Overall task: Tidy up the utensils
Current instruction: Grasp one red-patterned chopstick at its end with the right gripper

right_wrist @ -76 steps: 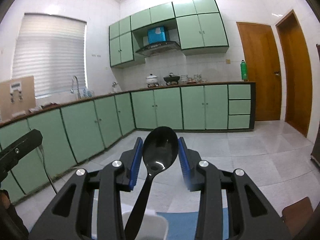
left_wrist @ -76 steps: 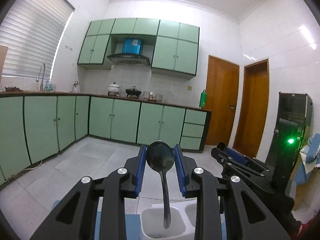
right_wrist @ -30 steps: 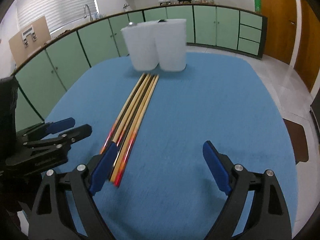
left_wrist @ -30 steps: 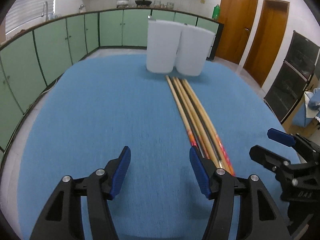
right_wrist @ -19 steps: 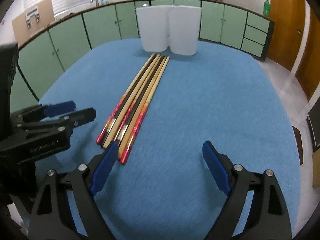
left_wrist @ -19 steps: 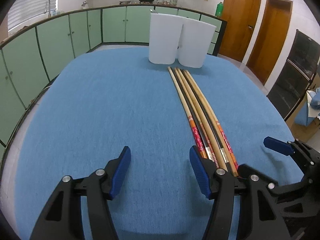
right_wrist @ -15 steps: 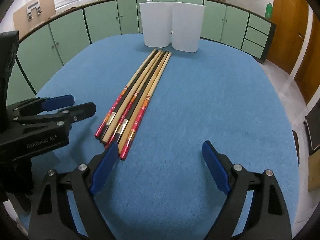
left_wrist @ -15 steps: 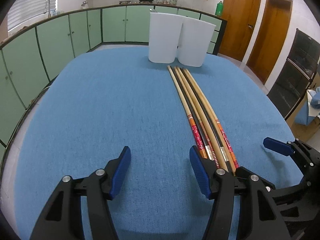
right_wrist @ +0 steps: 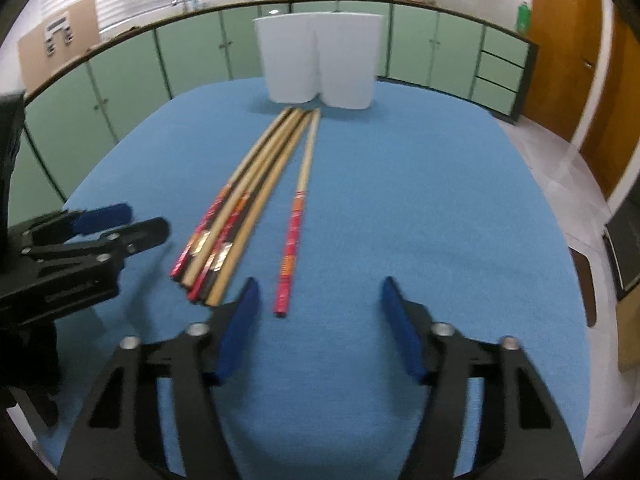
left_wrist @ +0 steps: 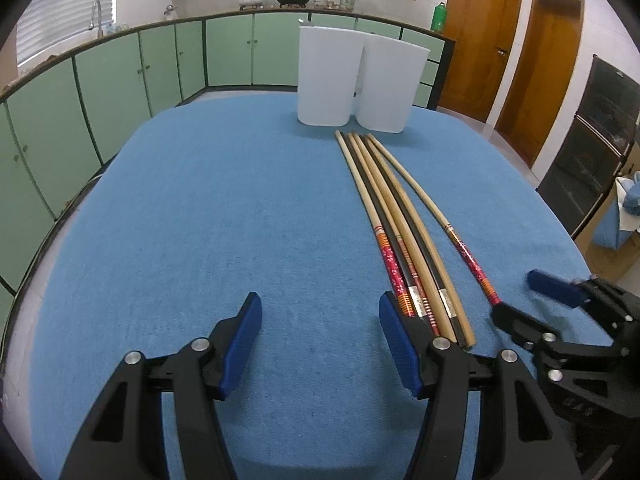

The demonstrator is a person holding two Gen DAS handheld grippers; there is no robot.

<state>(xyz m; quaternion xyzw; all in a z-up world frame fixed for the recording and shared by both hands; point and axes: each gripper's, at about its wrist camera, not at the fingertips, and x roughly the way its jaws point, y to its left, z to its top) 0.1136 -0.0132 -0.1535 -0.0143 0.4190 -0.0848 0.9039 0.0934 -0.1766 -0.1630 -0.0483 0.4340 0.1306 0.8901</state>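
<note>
Two white holders (left_wrist: 354, 80) are standing side by side, touching, at twelve o'clock on the far part of the blue table (left_wrist: 200, 220). From just in front of them a bundle of chopsticks (left_wrist: 396, 236) is lying flat on the cloth, its plain tips pointing toward the holders and its red patterned ends pointing back toward the grippers. One single chopstick (right_wrist: 298, 208) is lying apart from the bundle, fanned out to the bundle's three o'clock side, with its tip near the others by the holders. The left gripper (left_wrist: 320, 340) is hovering low over bare cloth with its fingers apart and nothing between them; the bundle's red ends are lying just at its three o'clock finger. The right gripper (right_wrist: 316, 328) is sitting over the near end of the single chopstick, whose red end is lying just ahead of the gap, nearer the nine o'clock finger; its jaws are closing, with only cloth between the blue pads and no contact on the stick.
</note>
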